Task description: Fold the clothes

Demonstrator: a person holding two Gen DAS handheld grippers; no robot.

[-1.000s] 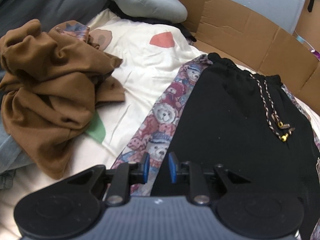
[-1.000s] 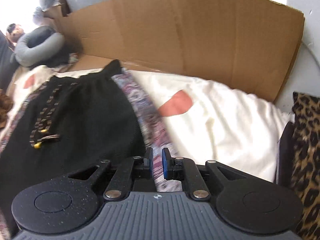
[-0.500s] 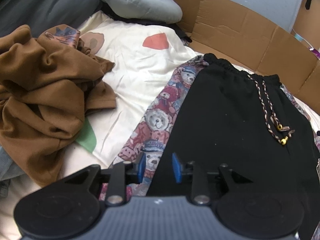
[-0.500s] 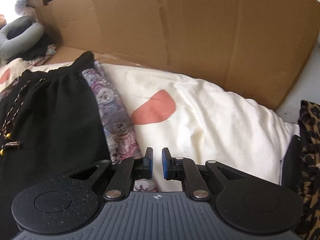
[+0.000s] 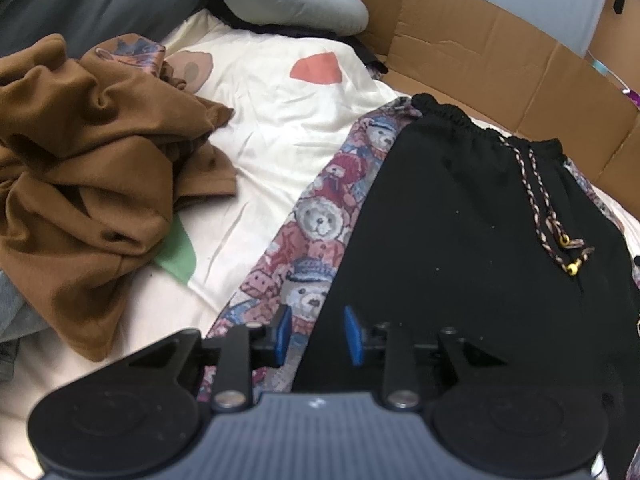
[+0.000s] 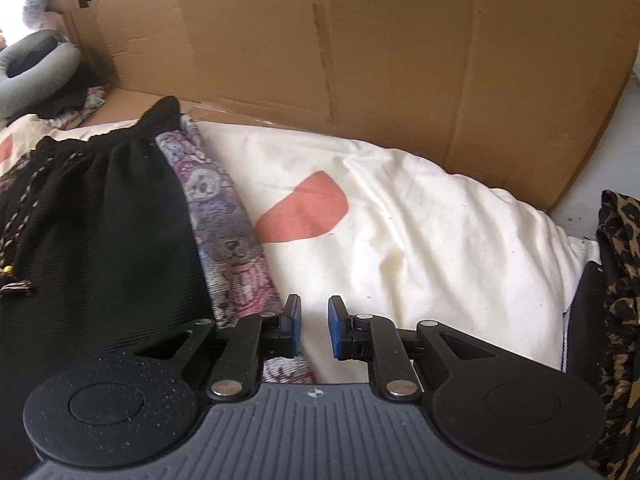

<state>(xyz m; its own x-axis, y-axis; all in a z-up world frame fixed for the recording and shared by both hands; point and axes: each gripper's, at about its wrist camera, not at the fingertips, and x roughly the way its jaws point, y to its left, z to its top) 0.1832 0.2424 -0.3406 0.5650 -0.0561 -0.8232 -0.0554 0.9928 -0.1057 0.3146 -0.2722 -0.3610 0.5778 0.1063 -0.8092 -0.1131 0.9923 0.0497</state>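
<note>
Black pants [image 5: 460, 232] with teddy-bear side stripes [image 5: 316, 220] and a braided drawstring [image 5: 552, 220] lie flat on the cream sheet [image 5: 280, 120], waistband toward the cardboard. My left gripper [image 5: 318, 334] is open just above the seam where the left bear stripe meets the black cloth, holding nothing. In the right wrist view the pants [image 6: 100, 220] fill the left side, edged by the right bear stripe [image 6: 228, 240]. There, my right gripper [image 6: 314, 322] stands slightly open over the stripe's outer edge and the sheet [image 6: 420, 240], with nothing gripped.
A crumpled brown garment [image 5: 92, 168] lies left of the pants. Cardboard walls [image 6: 360, 60] line the far side. A grey neck pillow [image 5: 288, 0] sits at the back left. Leopard-print fabric [image 6: 620, 300] is at the far right edge.
Left jaws have spread wider over the left seam. The right gripper has swung right, off the black cloth toward the sheet, and its jaws have parted a little.
</note>
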